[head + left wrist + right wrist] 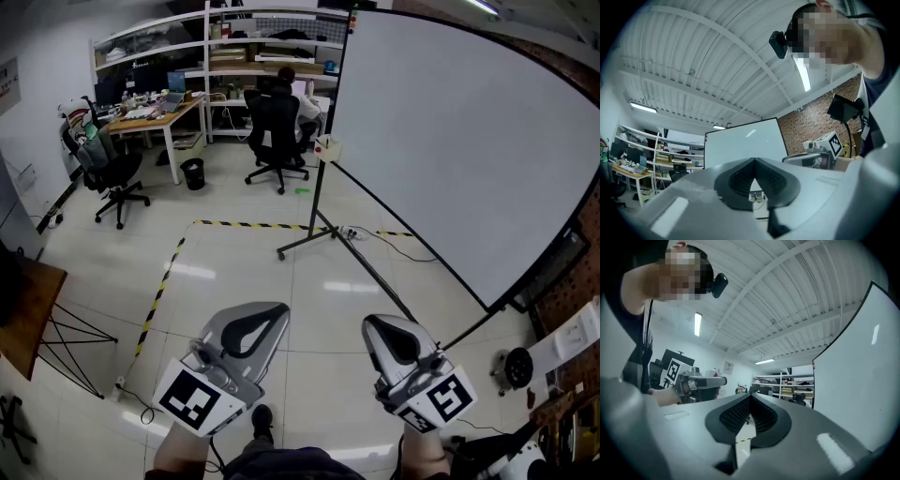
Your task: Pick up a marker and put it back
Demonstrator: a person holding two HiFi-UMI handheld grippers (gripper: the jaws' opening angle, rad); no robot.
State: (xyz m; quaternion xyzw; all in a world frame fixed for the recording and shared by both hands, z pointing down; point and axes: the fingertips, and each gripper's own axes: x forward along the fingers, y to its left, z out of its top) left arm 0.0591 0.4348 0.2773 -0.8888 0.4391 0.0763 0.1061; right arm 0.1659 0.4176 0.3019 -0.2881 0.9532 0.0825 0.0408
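Two hand-held grippers are seen side by side low in the head view, above a pale tiled floor (281, 277), both aimed toward the far side of the room. The left gripper (277, 309) is pressed together, its dark ribbed pads (740, 180) meeting at the tip with nothing pinched between them. The right gripper (372, 324) is likewise closed tip to tip and empty, as is shown in its own view. Neither tool is touching anything in the scene. A large whiteboard (450, 141) on a black stand is set to the right, well apart from both grippers. Yellow-and-black tape (248, 224) is laid across the floor farther off, with desks, shelves and an occupied office chair (275, 131) beyond. Where the marker lies cannot be told from any view.
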